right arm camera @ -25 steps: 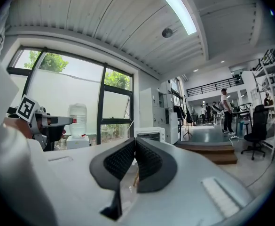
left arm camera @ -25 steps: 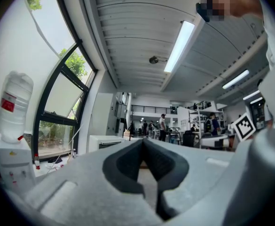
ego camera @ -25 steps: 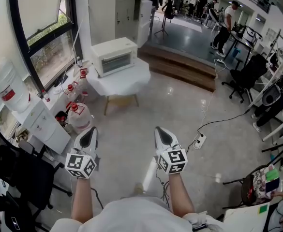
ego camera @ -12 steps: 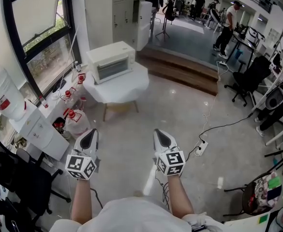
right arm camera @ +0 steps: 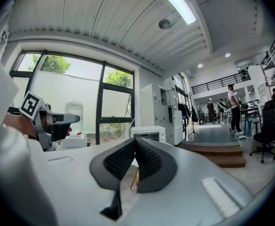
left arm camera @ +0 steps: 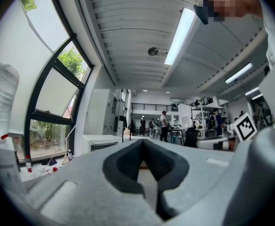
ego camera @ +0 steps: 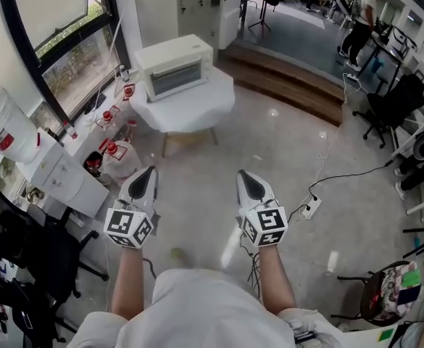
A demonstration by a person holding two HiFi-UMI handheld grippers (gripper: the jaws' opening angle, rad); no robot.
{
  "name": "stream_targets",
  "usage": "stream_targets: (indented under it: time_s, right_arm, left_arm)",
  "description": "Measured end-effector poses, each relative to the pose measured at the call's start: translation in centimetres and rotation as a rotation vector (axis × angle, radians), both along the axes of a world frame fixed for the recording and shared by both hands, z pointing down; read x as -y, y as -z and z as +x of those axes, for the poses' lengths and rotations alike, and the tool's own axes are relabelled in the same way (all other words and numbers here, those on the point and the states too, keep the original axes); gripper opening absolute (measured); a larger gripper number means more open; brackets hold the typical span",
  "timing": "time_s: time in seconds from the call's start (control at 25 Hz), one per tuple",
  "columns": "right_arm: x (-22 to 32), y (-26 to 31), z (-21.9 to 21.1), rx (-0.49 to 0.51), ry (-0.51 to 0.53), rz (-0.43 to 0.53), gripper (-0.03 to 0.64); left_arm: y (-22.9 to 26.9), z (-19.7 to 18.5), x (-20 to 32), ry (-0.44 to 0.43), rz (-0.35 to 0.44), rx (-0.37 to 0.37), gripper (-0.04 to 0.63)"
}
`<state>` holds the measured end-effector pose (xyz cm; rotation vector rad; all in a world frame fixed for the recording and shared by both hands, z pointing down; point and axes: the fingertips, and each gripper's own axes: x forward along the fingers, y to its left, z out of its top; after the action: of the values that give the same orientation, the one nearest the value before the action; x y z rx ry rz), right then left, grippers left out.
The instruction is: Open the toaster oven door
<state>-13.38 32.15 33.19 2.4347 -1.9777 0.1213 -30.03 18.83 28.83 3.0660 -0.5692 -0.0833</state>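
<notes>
- One toaster oven (ego camera: pixel 174 69), white, with its glass door flat against the front; it stands on the far-left part of one white table (ego camera: pixel 197 111), well apart from both grippers; it also shows small and far in the left gripper view (left arm camera: pixel 102 142) and the right gripper view (right arm camera: pixel 148 133)
- Two grippers, side by side and apart, both pointing level toward the far side; the left gripper (ego camera: pixel 149 172) has its fingers pressed together with nothing between them, as its own view shows (left arm camera: pixel 143 142); the right gripper (ego camera: pixel 243 174) likewise has its fingers pressed together on nothing (right arm camera: pixel 135 140)
- At least three red-capped water jugs (ego camera: pixel 117 162) on the floor left of the table; one large water bottle (ego camera: pixel 7 133) upright on a white cabinet at the left wall
- One black office chair (ego camera: pixel 30 252) near left, just beside the left arm; one power strip (ego camera: pixel 309 209) with its cable on the floor to the right
- One wooden step (ego camera: pixel 291 85) runs behind and right of the table; people (ego camera: pixel 360 17) stand far beyond it
- Bare glossy floor (ego camera: pixel 197 187) lies between the grippers and the table's near edge; the window wall (ego camera: pixel 59 42) and the cabinet bound the left; a second black chair (ego camera: pixel 393 107) stands far right
</notes>
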Motion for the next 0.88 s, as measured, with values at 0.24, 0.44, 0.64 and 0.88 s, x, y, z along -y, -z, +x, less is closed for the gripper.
stream_targets:
  time_s: [0.24, 0.44, 0.64, 0.88]
  right_arm:
    - [3.6, -1.4, 2.1, 0.018, -0.008, 0.006, 0.002]
    - [8.1, -2.1, 4.4, 0.028, -0.021, -0.009, 0.002]
    - [14.0, -2.3, 6.7, 0.024, -0.031, -0.036, 0.002]
    - [22.1, -1.6, 8.8, 0.029, -0.035, -0.029, 0.002]
  left_arm:
    - [-1.1, 1.5, 3.9, 0.005, -0.011, 0.002, -0.002]
    - [-1.7, 3.0, 8.9, 0.011, -0.023, 0.004, -0.002]
    - [-2.4, 4.9, 15.1, 0.014, -0.043, 0.004, -0.002]
    - [-2.5, 7.0, 22.7, -0.002, -0.061, 0.018, -0.002]
